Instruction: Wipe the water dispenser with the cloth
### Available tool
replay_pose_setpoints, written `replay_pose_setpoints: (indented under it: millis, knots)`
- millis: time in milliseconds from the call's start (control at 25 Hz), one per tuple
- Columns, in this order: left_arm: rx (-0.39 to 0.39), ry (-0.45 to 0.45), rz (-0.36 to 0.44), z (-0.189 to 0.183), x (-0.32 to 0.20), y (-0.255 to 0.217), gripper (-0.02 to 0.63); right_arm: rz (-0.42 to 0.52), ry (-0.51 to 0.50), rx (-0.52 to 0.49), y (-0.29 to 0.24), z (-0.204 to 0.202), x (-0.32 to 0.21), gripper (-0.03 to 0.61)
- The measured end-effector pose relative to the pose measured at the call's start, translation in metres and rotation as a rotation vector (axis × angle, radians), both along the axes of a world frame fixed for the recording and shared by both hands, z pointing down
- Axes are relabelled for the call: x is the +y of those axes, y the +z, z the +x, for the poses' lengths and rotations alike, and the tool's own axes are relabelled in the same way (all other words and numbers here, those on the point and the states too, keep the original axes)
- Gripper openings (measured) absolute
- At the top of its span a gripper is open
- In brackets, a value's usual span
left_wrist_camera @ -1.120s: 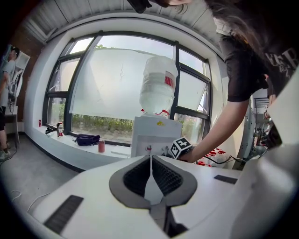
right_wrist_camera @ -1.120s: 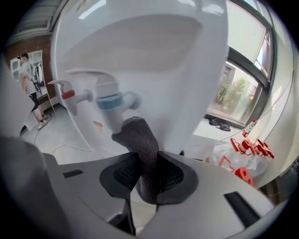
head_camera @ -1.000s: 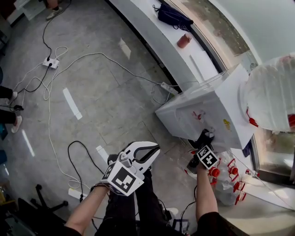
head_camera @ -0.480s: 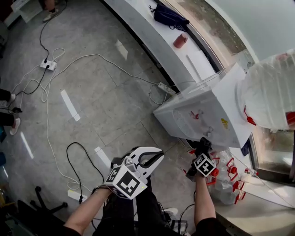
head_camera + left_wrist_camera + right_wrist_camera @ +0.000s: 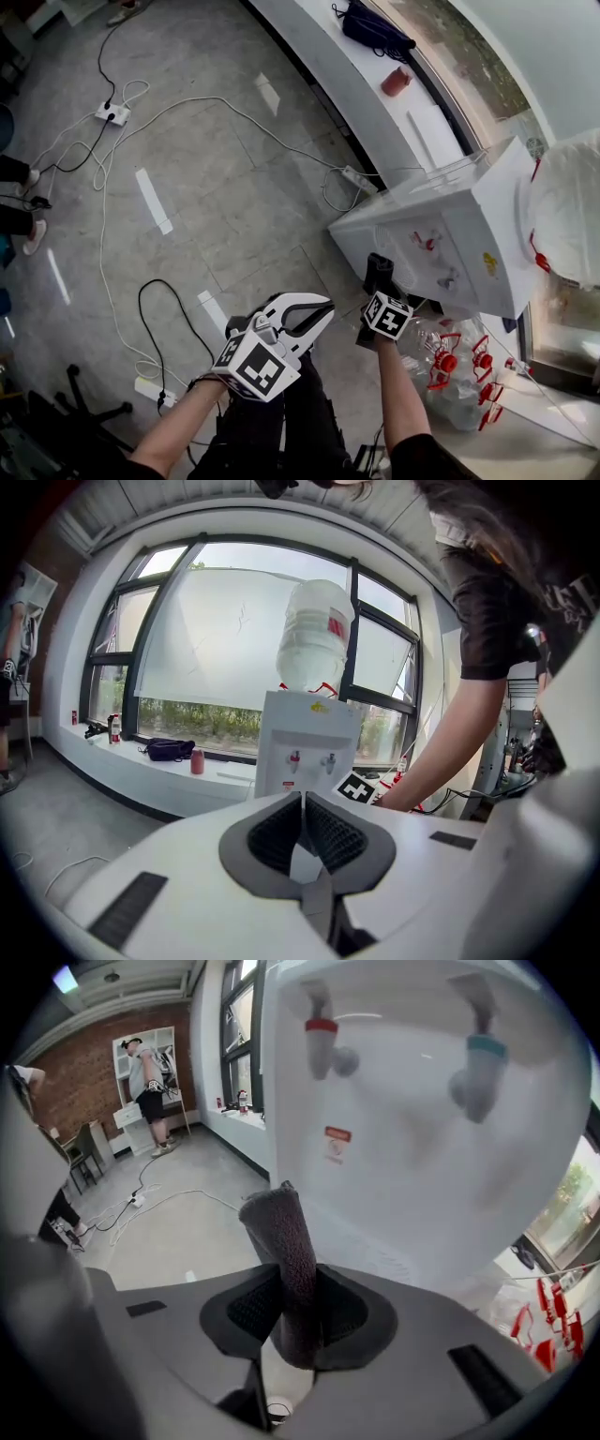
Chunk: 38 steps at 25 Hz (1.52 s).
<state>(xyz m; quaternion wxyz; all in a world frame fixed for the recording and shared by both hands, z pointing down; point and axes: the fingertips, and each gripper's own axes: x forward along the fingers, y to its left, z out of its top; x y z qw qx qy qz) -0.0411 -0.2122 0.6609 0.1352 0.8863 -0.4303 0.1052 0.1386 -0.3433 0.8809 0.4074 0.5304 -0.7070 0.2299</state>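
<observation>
Right gripper [image 5: 298,1309]: we see its jaws clamped on a rolled dark grey cloth, which fills the gap between the pads.
Cloth [image 5: 278,1241]: it rises out of the jaws and tilts a little to the left. Its free end is ahead of and above the fingertips, just in front of the dispenser's white face. We cannot tell whether it touches the panel.
Water dispenser [image 5: 422,1166]: it stands right ahead of the right gripper and fills most of that gripper's view. The red tap [image 5: 322,1035] is above the cloth's tip, and the blue tap [image 5: 478,1065] is up to the right of it.
Left gripper [image 5: 303,829]: its jaws are closed together and we see nothing between the pads. In the head view it sits lower than the right gripper and to its left. The dispenser is farther ahead of it, well apart.
Water bottle [image 5: 314,635]: it is upended on top of the dispenser, high above both grippers.
Spare bottles [image 5: 455,361]: these clear bottles with red caps lie just right of the right gripper, by the dispenser's base.
Cables [image 5: 103,234]: they trail over the grey floor to the left of both grippers.
</observation>
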Motion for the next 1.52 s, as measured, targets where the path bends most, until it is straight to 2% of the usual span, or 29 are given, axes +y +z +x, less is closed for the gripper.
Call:
replay_pose_setpoints:
  millis: [240,400,520,760,920,1000,1320,1520]
  knots:
    - [-0.011,-0.042,0.001,-0.004,-0.007,0.051,0.02,-0.012,-0.11,-0.045,0.07,-0.055,-0.012,0.104]
    - [-0.005,-0.069,0.002,0.0,-0.01,0.091,0.02,0.025,-0.067,-0.061,0.112,-0.055,-0.035,0.103]
    - [-0.032,-0.069,-0.003,0.002,-0.008,0.119,0.02,0.062,-0.007,-0.073,0.132,-0.046,-0.048,0.103]
    - [-0.038,-0.078,-0.011,0.009,-0.012,0.144,0.02,0.107,0.084,-0.039,0.141,0.002,-0.062,0.103]
    - [-0.024,-0.063,-0.008,0.018,-0.015,0.137,0.02,0.1,0.03,0.046,0.136,0.037,-0.052,0.103]
    - [-0.021,-0.055,-0.007,0.02,-0.017,0.132,0.02,0.093,0.043,0.072,0.133,0.058,-0.044,0.103]
    - [-0.034,-0.029,-0.002,0.021,-0.019,0.122,0.02,0.047,0.219,0.162,0.127,0.156,-0.008,0.103]
    - [-0.025,-0.049,-0.007,0.015,-0.017,0.119,0.02,0.045,0.3,0.207,0.11,0.184,0.002,0.103]
